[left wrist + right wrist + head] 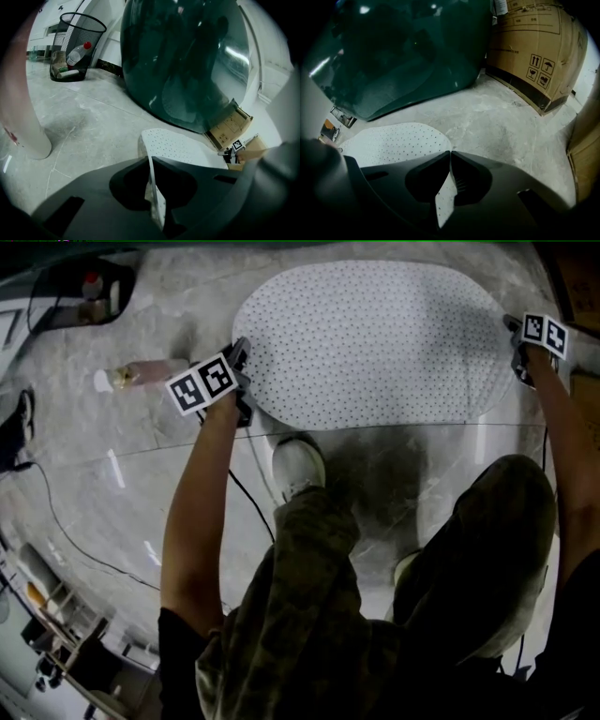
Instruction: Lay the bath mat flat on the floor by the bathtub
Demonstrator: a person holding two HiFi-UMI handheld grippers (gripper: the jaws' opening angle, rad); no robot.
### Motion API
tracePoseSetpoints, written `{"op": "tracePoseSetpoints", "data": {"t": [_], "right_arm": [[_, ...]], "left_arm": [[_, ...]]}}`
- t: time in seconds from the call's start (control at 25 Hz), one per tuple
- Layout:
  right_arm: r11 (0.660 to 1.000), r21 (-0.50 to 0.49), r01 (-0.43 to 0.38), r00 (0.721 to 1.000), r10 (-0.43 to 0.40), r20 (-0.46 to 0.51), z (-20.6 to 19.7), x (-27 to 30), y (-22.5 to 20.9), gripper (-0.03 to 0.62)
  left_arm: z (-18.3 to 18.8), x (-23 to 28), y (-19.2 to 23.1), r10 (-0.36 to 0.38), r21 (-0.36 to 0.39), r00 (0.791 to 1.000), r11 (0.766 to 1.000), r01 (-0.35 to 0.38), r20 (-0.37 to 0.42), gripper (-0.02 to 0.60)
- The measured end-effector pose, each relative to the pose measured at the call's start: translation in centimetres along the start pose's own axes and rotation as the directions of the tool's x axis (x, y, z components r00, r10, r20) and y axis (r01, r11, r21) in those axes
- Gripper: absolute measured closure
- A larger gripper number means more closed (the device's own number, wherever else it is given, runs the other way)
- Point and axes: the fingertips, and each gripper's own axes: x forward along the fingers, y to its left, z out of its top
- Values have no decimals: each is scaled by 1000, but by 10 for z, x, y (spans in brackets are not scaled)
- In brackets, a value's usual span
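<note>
A white oval bath mat [375, 343] dotted with small holes is stretched out low over the marble floor between my two grippers. My left gripper [242, 381] is shut on the mat's left edge; in the left gripper view the mat [176, 147] runs away from the closed jaws, with a strip of it pinched between them. My right gripper [518, 351] is shut on the mat's right edge; the right gripper view shows the mat [393, 140] spreading leftward from the jaws. The dark green bathtub [183, 61] rises just beyond the mat, its curved wall [403, 51] filling the background.
A wire waste bin [75, 47] holding a plastic bottle stands left of the tub. Cardboard boxes [534, 47] stand at the right of the tub. A pink-white bottle [150, 374] lies on the floor left of my left gripper. The person's shoe [298, 468] and legs are just behind the mat.
</note>
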Motion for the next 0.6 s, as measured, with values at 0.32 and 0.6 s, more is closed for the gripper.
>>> {"op": "tracePoseSetpoints", "data": {"t": [0.32, 0.6], "right_arm": [[1000, -20, 0, 1000, -1, -24, -8, 6, -4, 563], [993, -102, 61, 998, -58, 24, -7, 10, -7, 513]], "left_arm": [[5, 2, 1, 36, 33, 999, 999, -35, -26, 557], [10, -6, 14, 153, 100, 988, 984, -151, -19, 450]]}}
